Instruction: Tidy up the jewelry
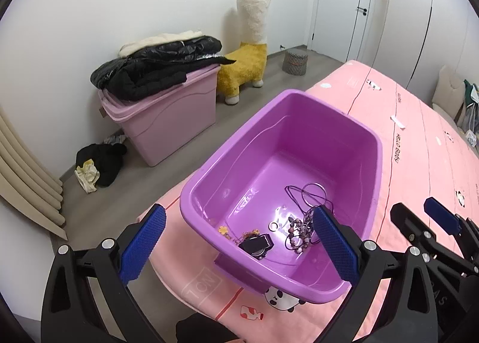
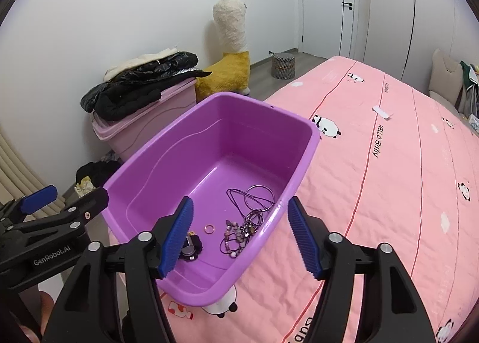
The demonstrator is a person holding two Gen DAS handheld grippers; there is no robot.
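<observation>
While nothing is being gripped between its blue pads, the left gripper [image 1: 238, 241] is being held spread wide above the near end of the purple tub [image 1: 371, 145], and the right gripper [image 2: 241, 236] is likewise being held apart and empty over the tub's near right rim. The jewelry is lying on the tub's floor, at the near end: a beaded bracelet [image 2: 235, 236] tangled with dark cords [image 2: 239, 196], a thin metal bangle [image 2: 260, 197] just behind them, a small ring [image 2: 209, 228] beside the beads, a black watch [image 1: 257, 245] and a gold chain with a yellow flower charm [image 1: 222, 230] to the left. The tub is being supported by a pink panda-print bedspread [image 2: 389, 178]. Beyond the bed, a pink storage bin [image 1: 167, 121] piled with black jackets [image 1: 155, 67] is standing near a yellow plush alpaca [image 1: 248, 64].
</observation>
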